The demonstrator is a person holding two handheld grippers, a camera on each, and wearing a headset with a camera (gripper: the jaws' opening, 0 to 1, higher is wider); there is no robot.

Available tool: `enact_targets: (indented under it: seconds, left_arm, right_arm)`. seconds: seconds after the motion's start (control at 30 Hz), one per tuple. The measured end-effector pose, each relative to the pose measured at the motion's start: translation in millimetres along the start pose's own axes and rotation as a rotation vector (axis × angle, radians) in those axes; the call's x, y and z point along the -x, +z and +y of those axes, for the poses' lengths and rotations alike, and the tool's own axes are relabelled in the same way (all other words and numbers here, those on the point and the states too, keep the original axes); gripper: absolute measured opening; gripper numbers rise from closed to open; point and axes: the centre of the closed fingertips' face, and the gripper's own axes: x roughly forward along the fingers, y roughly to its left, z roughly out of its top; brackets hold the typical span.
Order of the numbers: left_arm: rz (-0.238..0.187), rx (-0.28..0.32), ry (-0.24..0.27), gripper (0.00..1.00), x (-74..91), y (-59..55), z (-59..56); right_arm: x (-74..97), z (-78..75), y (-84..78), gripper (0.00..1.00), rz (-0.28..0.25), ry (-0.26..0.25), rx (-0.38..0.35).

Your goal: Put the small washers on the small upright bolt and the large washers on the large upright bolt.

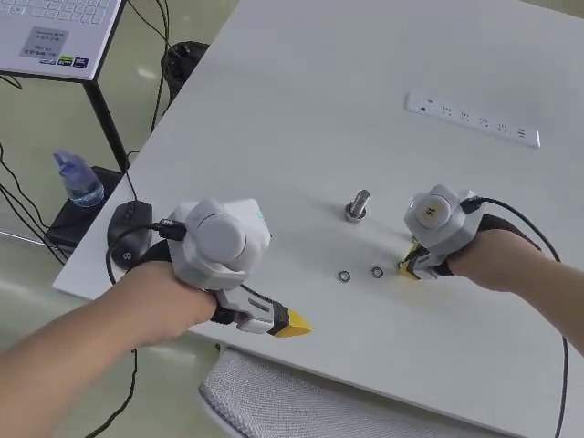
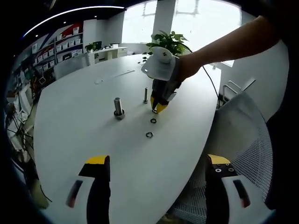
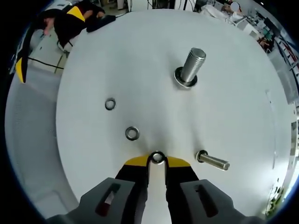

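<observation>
- The left gripper [image 2: 158, 161] is hovering at the near edge of the white table [image 1: 301, 109], its jaws spread wide and holding nothing.
- The right gripper [image 3: 158, 163] is reaching down to the tabletop further in, its jaws drawn almost together and seemingly pinching a washer [image 3: 158, 157] that is lying flat between the tips.
- Just beyond those tips, a nearer loose washer [image 3: 132, 133] and a farther loose washer [image 3: 110, 103] are lying flat and apart from each other, their holes facing up.
- So three washers are showing as not yet on a bolt, and I judge the task to be at an early pick-up step.
- The small bolt [image 2: 145, 94] is standing just beside the right gripper, long axis vertical and free end pointing up. The sideways lean in the right gripper view is looking like lens distortion.
- The large bolt [image 3: 191, 65] is standing further back, also upright with its threaded end up.
- A ring [image 3: 185, 77] is sitting at its foot. I cannot tell whether that is a large washer already placed or the bolt's own head.
- A power strip [image 1: 473, 119] is lying well beyond the bolts.
</observation>
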Motion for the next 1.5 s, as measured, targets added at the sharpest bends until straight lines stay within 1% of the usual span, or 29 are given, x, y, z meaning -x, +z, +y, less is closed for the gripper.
enact_targets:
  seconds: [0.13, 0.27, 0.4, 0.53, 0.67, 0.87, 0.9, 1.07, 1.17, 1.27, 1.37, 1.5]
  left_arm:
    - [0.001, 0.0, -0.001, 0.83, 0.1, -0.2, -0.3]
    - [0.011, -0.001, -0.001, 0.82, 0.6, -3.0, -0.3]
    - [0.019, -0.005, 0.001, 0.81, 1.8, -5.5, -0.9]
    - [0.017, -0.004, 0.001, 0.81, 2.2, -5.0, -1.8]
    - [0.01, 0.002, 0.007, 0.81, 2.3, -3.1, -0.3]
    - [0.009, -0.002, 0.013, 0.8, 1.0, -0.7, 2.0]
    - [0.008, 0.0, 0.015, 0.8, 0.6, 0.4, 2.5]
    - [-0.007, 0.006, 0.019, 0.81, -0.6, 4.8, 2.3]
    - [-0.008, 0.011, 0.023, 0.81, -1.9, 5.1, 1.9]
    - [-0.007, 0.017, 0.027, 0.8, -1.9, 5.6, 1.1]
    - [-0.012, 0.023, 0.031, 0.8, -2.0, 6.6, 0.2]
    - [-0.007, 0.024, 0.036, 0.8, -3.3, 6.8, -0.8]
  right_arm:
    - [-0.6, -1.4, -0.8, 0.13, 0.003, 0.002, -0.004]
    - [-0.3, -2.1, -1.3, 0.13, -0.016, 0.004, -0.02]
    - [1.4, -0.8, -3.6, 0.13, -0.019, 0.004, -0.045]
    - [7.4, -1.4, -5.1, 0.13, -0.021, -0.002, -0.048]
    - [14.0, -1.8, -7.1, 0.13, -0.019, 0.002, -0.059]
    - [22.2, -2.3, -14.8, 0.13, -0.012, 0.006, -0.066]
    - [22.1, -7.2, -18.5, 0.13, -0.017, 0.005, -0.071]
    - [32.0, -13.4, -22.9, 0.13, -0.011, 0.002, -0.068]
    - [37.9, -17.4, -22.8, 0.13, -0.016, 0.002, -0.076]
    - [44.2, -23.7, -22.7, 0.13, -0.016, -0.009, -0.07]
    - [52.3, -29.4, -18.8, 0.13, -0.03, -0.013, -0.073]
    - [58.1, -34.6, -16.8, 0.13, -0.035, -0.018, -0.07]
